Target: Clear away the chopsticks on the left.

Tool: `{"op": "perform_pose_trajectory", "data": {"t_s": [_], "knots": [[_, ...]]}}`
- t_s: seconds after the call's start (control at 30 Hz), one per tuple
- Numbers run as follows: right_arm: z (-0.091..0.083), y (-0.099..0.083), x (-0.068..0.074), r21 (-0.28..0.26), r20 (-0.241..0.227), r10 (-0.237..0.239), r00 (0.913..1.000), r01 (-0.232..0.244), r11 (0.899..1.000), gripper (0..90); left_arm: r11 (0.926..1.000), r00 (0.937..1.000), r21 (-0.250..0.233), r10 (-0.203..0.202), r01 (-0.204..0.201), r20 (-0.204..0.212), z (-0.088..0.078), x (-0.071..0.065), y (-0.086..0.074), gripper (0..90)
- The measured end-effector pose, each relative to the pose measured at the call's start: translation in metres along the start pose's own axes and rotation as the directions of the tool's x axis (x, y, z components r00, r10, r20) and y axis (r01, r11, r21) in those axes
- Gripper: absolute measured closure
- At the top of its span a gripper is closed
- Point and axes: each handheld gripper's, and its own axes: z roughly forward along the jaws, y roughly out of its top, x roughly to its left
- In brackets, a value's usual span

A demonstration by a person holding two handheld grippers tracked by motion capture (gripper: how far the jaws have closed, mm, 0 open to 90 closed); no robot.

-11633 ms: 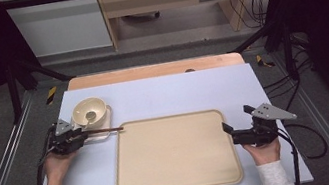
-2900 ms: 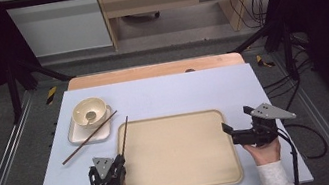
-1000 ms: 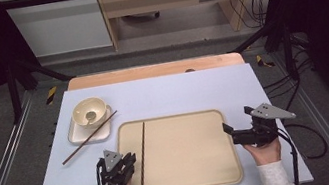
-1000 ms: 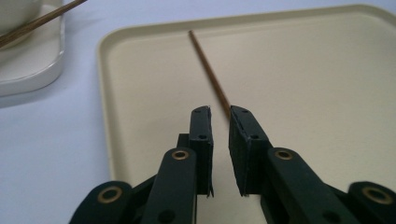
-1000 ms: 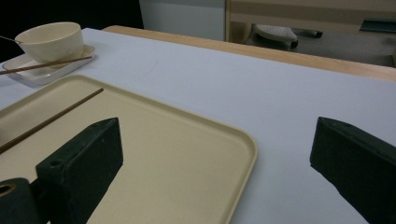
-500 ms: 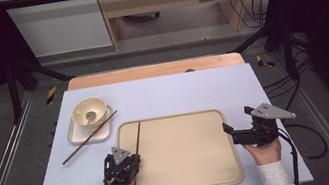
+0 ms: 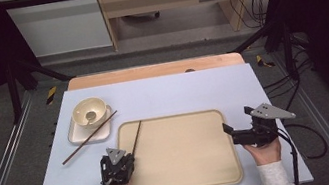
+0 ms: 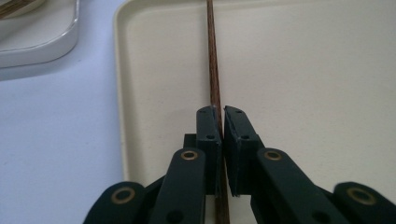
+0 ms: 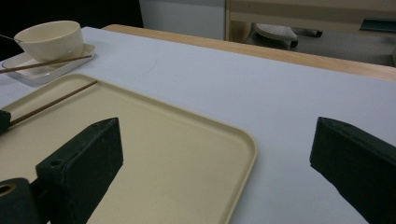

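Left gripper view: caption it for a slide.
Black left gripper clamps a thin brown wooden chopstick over the beige plastic tray.

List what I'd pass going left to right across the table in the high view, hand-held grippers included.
small dish with the bowl on it → left hand-held gripper shut on a chopstick → tray → right hand-held gripper, jaws open.

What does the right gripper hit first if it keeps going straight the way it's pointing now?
Probably the beige tray: the right gripper, jaws wide open, points left across the table at the tray's near rim. If it clears the rim, next in line looks like the chopstick on the tray. Height above the rim is hard to judge.
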Motion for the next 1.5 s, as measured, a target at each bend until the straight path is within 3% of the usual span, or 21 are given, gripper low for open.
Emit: {"op": "perform_pose_trajectory", "data": {"t_s": [0.1, 0.2, 0.33, 0.73, 0.93, 1.1, 1.17, 1.3, 1.5], "knots": [[0.0, 0.0, 0.0, 0.0, 0.0, -0.002, 1.0, 0.002, 1.0, 3.0, 0.9998, 0.9988, 0.009, 0.017, -0.017, -0.045, 0.0, -0.002, 0.0, 84.9], [0.0, 0.0, 0.0, 0.0, 0.0, -0.002, 1.0, 0.002, 1.0, 3.0, 0.9996, 0.9977, 0.018, 0.022, -0.021, -0.065, -0.001, -0.001, 0.001, 84.8], [0.0, 0.0, 0.0, 0.0, 0.0, -0.002, 1.0, 0.002, 1.0, 3.0, 0.9998, 0.9987, 0.018, 0.001, 0.0, -0.051, -0.002, 0.003, 0.0, 84.8], [0.0, 0.0, 0.0, -0.002, 0.001, -0.003, 1.0, 0.003, 1.0, 3.0, 0.9992, 0.9994, 0.035, 0.019, -0.018, -0.028, 0.0, 0.004, -0.001, 80.2], [-0.001, 0.0, 0.0, -0.004, 0.001, -0.003, 1.0, 0.003, 1.0, 3.0, 0.9983, 0.9983, 0.033, 0.049, -0.048, -0.032, 0.0, 0.004, -0.001, 76.2], [-0.001, 0.001, -0.001, -0.006, 0.002, -0.004, 1.0, 0.004, 1.0, 3.0, 0.9991, 0.9991, 0.008, 0.043, -0.043, 0.0, -0.003, 0.005, 0.0, 73.9], [-0.002, 0.001, -0.001, -0.007, 0.001, 0.0, 1.0, 0.0, 1.0, 3.0, 0.9989, 0.9977, -0.029, 0.038, -0.037, 0.056, -0.007, 0.008, 0.002, 72.3], [-0.003, 0.001, -0.002, -0.011, 0.001, 0.0, 1.0, 0.0, 1.0, 3.0, 0.9965, 0.9944, -0.077, 0.04, -0.032, 0.098, -0.016, 0.016, 0.007, 70.2], [-0.003, 0.001, -0.002, -0.01, 0.002, -0.002, 1.0, 0.002, 1.0, 3.0, 0.9922, 0.9904, -0.119, 0.052, -0.037, 0.128, -0.027, 0.025, 0.019, 65.5]]}}
